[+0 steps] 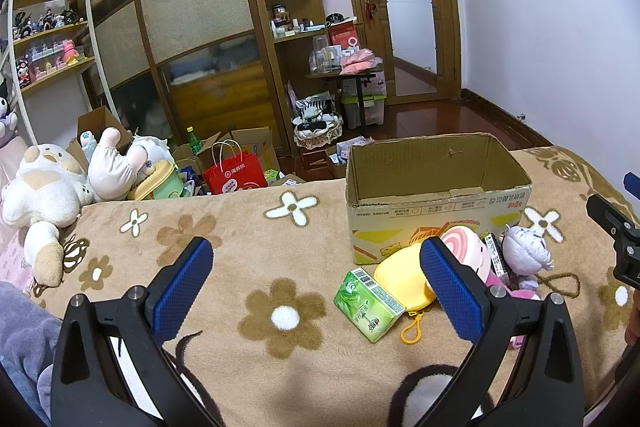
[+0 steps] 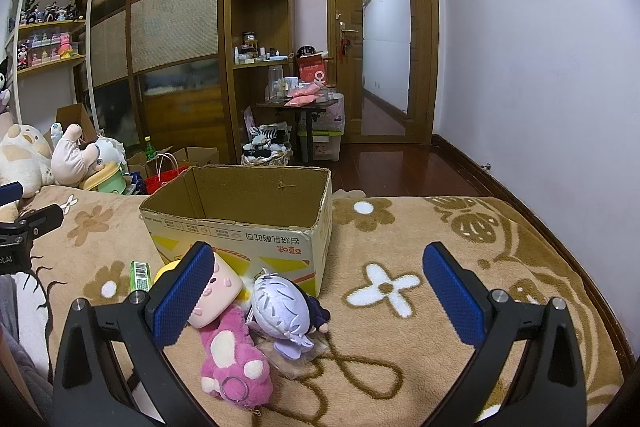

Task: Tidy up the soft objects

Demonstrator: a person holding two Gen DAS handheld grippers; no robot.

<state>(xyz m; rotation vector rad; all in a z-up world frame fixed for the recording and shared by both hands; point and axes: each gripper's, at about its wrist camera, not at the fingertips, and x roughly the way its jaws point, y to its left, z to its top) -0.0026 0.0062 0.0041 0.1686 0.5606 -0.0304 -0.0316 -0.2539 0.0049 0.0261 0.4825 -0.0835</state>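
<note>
An open cardboard box [image 1: 436,215] [image 2: 240,239] stands on the flowered blanket, and what shows of its inside is empty. In front of it lie a green tissue pack [image 1: 368,305] [image 2: 140,275], a yellow round pouch [image 1: 400,277], a pink plush [image 2: 234,359] with a round pink face [image 1: 470,247], and a lavender-haired doll [image 1: 526,253] [image 2: 280,311]. My left gripper [image 1: 316,263] is open and empty above the blanket, left of the pile. My right gripper [image 2: 318,267] is open and empty, its left finger next to the pink plush's face.
The brown flowered blanket [image 1: 248,251] [image 2: 440,267] covers the bed. Large plush toys [image 1: 44,195] lie at the left edge. Beyond the bed are boxes, a red paper bag [image 1: 234,175], a wardrobe, shelves and a small cluttered table [image 1: 348,75].
</note>
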